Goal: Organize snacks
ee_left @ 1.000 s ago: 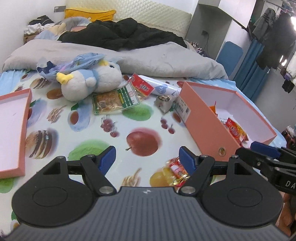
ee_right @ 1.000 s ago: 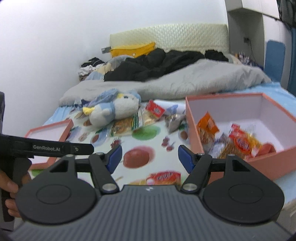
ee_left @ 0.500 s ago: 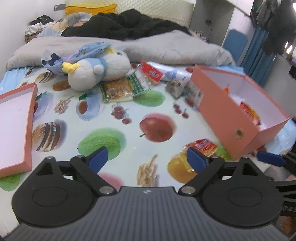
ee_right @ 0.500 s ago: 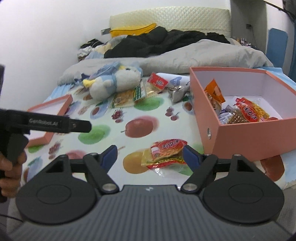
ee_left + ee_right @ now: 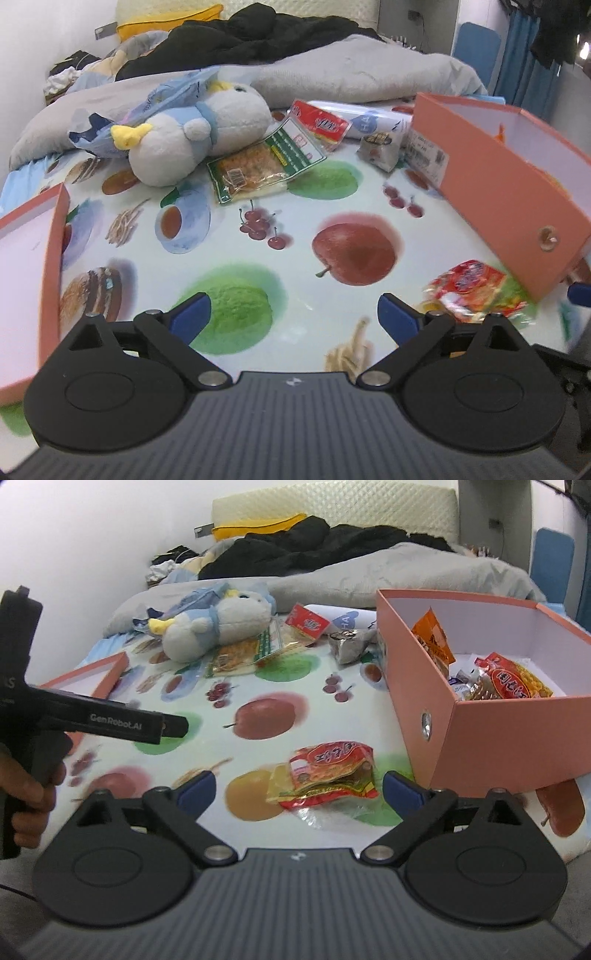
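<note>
A red and yellow snack packet (image 5: 327, 775) lies on the fruit-print sheet just ahead of my right gripper (image 5: 299, 794), whose jaws are opening wide with nothing pressed between them. The same red and yellow snack packet (image 5: 472, 291) shows at the right of the left wrist view. My left gripper (image 5: 293, 315) hangs over the sheet, its jaws opening too and nothing between them. The orange box (image 5: 491, 734) on the right holds several snack packets (image 5: 506, 681). More snacks lie further back: a biscuit pack (image 5: 258, 170), a red sachet (image 5: 319, 123) and a silver packet (image 5: 380, 149).
A plush penguin (image 5: 195, 144) lies at the back left, on the biscuit pack's edge. The orange box lid (image 5: 26, 266) sits at the left. A grey blanket (image 5: 351, 74) and dark clothes fill the far bed. A hand (image 5: 26, 786) grips the left tool's handle.
Both grippers have sunk toward the sheet and their jaws have spread wider. The red and yellow packet now lies right in front of the right gripper.
</note>
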A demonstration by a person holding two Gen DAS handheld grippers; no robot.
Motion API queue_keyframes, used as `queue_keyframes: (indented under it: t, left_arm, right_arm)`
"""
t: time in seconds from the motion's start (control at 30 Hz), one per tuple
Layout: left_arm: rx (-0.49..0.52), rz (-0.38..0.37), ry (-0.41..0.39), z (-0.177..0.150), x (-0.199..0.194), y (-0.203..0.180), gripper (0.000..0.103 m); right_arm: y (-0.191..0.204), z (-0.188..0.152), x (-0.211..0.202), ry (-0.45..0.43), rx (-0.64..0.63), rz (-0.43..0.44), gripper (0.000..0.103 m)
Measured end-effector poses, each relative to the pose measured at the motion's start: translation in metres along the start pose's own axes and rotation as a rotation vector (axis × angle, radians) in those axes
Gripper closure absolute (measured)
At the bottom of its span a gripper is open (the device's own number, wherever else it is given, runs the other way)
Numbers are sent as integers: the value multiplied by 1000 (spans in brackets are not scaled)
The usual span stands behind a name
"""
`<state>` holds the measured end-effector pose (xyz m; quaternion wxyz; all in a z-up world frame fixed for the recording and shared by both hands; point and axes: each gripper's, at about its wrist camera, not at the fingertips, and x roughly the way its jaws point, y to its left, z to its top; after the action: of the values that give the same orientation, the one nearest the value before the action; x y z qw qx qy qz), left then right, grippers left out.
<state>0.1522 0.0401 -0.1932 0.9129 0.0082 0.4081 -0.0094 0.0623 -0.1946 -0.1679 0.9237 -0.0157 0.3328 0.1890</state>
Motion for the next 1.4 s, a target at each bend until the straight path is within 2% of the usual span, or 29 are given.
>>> queue_keyframes:
  t: [0.2, 0.37, 0.47, 0.7, 0.9, 1.13, 1.23, 1.3, 1.33, 1.4]
  left_arm:
    - [5, 45, 22, 7, 45, 15, 5]
    - [55, 44, -24, 28, 69, 17, 5]
    - [109, 42, -43, 43, 84, 11, 5]
    - [247, 35, -104, 73, 115, -10, 5]
    - [329, 60, -133, 86, 138, -24, 6]
    - [328, 141, -118, 96, 172, -23, 13]
    - [314, 157, -114, 100, 181, -21, 14]
    - [321, 178, -118, 103, 185, -22, 14]
    - [329, 190, -121, 104, 186, -22, 16]
    - [337, 197, -117, 106, 189, -23, 22]
  right_arm:
    - [11, 3, 37, 24, -56, 46, 5]
    - [15, 12, 58, 9, -119, -52, 5]
    - [14, 11, 73, 48, -147, -115, 5]
    - [6, 2, 93, 119, -142, -167, 5]
    - [-1, 1, 98, 131, -84, -146, 5]
    - [-10, 1, 103, 152, -3, -91, 8]
    - [-9, 2, 103, 145, -10, -79, 18]
    - [-9, 4, 105, 145, -12, -74, 20]
    - [-9, 5, 106, 145, -14, -70, 21]
    - [-9, 6, 106, 141, -22, -62, 29]
